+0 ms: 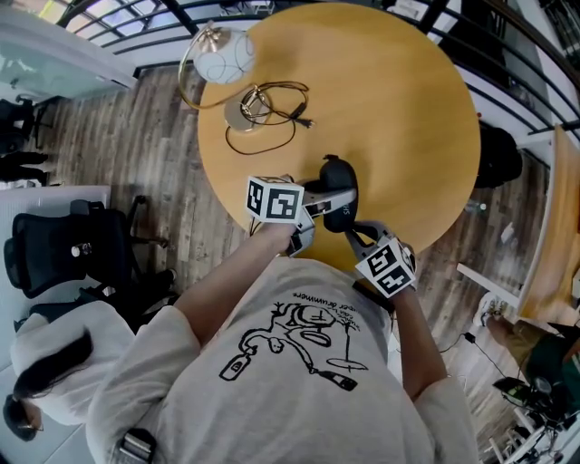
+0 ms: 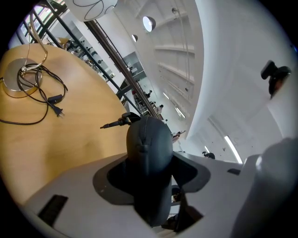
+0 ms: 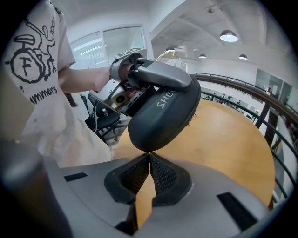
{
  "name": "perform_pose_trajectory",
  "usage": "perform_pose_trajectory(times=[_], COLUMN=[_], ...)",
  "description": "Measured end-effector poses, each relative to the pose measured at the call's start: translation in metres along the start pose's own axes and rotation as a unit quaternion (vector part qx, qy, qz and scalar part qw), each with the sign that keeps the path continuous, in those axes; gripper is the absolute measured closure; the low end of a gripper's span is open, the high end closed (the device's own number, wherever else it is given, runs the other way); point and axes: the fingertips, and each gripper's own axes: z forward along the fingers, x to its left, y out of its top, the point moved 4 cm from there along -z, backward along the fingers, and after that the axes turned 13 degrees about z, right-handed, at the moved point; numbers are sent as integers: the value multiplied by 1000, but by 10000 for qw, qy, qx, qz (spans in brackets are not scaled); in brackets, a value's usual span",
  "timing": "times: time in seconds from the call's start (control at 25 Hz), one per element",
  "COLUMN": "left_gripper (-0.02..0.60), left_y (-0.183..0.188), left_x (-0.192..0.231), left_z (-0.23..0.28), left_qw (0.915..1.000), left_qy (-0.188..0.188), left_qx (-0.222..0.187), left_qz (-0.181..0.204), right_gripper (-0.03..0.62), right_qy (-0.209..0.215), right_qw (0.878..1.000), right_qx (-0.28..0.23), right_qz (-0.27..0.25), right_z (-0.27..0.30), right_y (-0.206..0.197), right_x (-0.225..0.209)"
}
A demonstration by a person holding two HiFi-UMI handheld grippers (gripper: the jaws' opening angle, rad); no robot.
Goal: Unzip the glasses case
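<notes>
Left tongs: clamp the glasses case steady, at 6 o'clock of the bench.
Right tongs: pressed together under it, probably on the zip tab.

right gripper's pinch: too small to tell;
glasses case: partly hidden under left gripper;
lamp shade: cut by top edge

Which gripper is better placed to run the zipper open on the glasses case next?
Right. The right gripper has its jaws shut at the lower edge of the glasses case, apparently pinching the zipper pull, so it can likely draw it along. The left gripper clamps the case body, steadying it.
</notes>
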Motion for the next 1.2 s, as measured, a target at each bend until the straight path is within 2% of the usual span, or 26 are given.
perform_pose_trajectory(times=[0.28, 0.64, 1.2], left_gripper=[344, 344, 344], left_y=[-12, -22, -49], left_x=[-1, -8, -19], left_z=[6, 9, 14], left_qw=[9994, 9972, 9915], left_qy=[-53, -181, -386], left_qx=[340, 681, 1204], left_qz=[95, 240, 302], right_gripper=[571, 571, 571], right_qy=[-372, -758, -1303], right_qw=[9990, 9935, 9710], right_qx=[46, 22, 148], right_qz=[-258, -851, -2001], right_z=[-9, -18, -28], right_y=[2, 19, 49], right_x=[-17, -28, -48])
